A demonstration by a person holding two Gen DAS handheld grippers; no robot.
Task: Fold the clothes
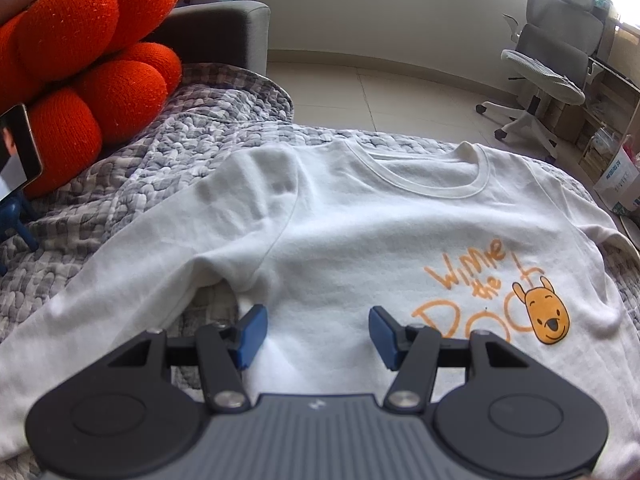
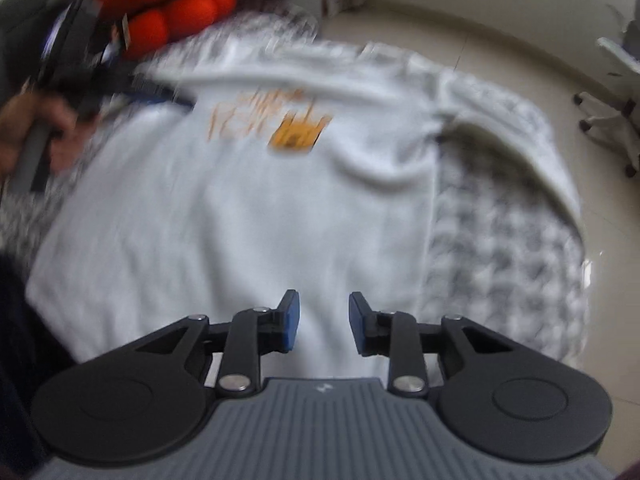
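Both spread and holding nothing, the left gripper (image 1: 314, 330) and right gripper (image 2: 323, 322) are hovering over the white T-shirt (image 1: 360, 232) lying flat, print up, on the grey quilt (image 1: 168, 168), so any pinch should be taking one fabric edge cleanly.

Orange cushion (image 1: 80, 64) on checked blanket (image 1: 168, 160); office chair (image 1: 556, 64); phone (image 1: 18, 152)

Left hand-held gripper (image 1: 316, 332), right hand-held gripper (image 2: 323, 322): ribbed grey housing, black linkage arms, round black side discs, silver pivot screws, blue finger pads (image 1: 251, 336).
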